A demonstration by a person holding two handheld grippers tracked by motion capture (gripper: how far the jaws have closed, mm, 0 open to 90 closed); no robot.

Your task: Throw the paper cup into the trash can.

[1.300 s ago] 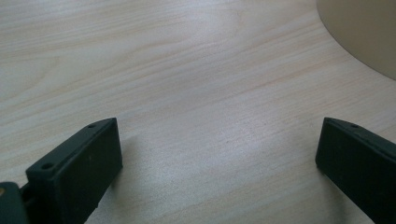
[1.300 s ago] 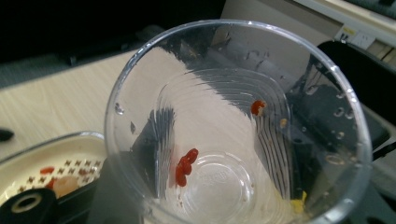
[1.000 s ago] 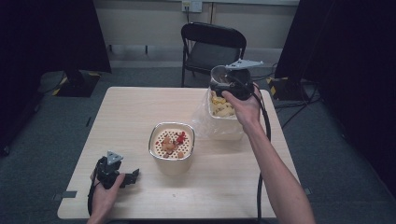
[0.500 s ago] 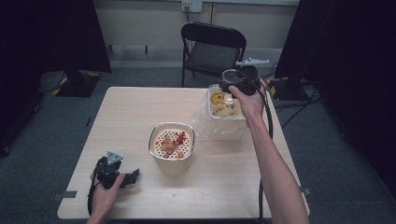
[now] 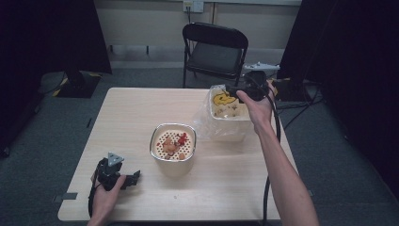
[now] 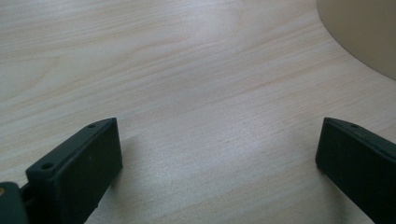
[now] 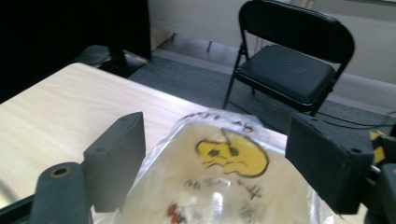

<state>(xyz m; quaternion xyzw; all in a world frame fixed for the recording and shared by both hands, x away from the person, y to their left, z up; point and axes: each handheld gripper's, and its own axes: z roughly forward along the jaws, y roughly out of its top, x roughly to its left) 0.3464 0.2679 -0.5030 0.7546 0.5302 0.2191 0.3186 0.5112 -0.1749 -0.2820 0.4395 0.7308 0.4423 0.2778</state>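
A clear plastic bag (image 5: 226, 117) with a yellow print sits at the table's far right, pale food inside it. My right gripper (image 5: 232, 88) hovers over the bag's far rim. Its jaws have just been opening from shut and then eased in slightly. In the right gripper view the bag's top (image 7: 224, 186) lies between and below the spread jaws of this gripper (image 7: 215, 135), and no pad presses on it. A metal-rimmed perforated bowl (image 5: 155, 141) with red and brown pieces stands mid-table. My left gripper (image 5: 134, 178) rests open on the front left of the table, its jaws (image 6: 217, 128) around bare wood.
The light wooden table (image 5: 141, 113) has bare room at the left and front. A black folding chair (image 5: 214, 52) stands behind the far edge, also seen in the right gripper view (image 7: 289, 70). The bowl's pale wall (image 6: 364, 32) is at the upper right of the left gripper view.
My right gripper, shut on the bag's top a second ago, has let go and shifted right and slightly down. The bag has slumped onto the table. The left hand has stayed put.
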